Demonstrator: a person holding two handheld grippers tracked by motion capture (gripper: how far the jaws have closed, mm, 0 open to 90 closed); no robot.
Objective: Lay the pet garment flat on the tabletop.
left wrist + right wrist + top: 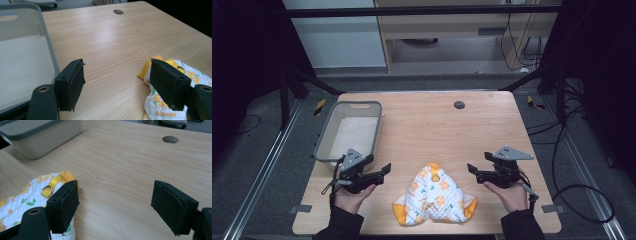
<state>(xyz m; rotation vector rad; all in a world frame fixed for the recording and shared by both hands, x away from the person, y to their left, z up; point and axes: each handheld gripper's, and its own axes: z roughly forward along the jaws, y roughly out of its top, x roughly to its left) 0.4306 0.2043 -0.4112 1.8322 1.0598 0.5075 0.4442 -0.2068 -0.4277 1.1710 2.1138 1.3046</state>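
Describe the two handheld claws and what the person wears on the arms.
Both the left claw and the right claw are black, each topped by a grey three-cornered plate. Each has two flat rectangular black fingers with rough, slightly frayed pads. A dark cable trails from the right one. The person wears dark sleeves.

Before you, a smooth pale wood-grain table (432, 125) with a soft sheen, matt grey plastic basin (325, 134) at its left edge, quilted printed cloth (434, 196) near its front edge, your tongs' matt black rough-edged pads (75, 82).

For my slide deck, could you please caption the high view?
Two open claws, left and right, flank a crumpled quilted cloth beside a grey bin.
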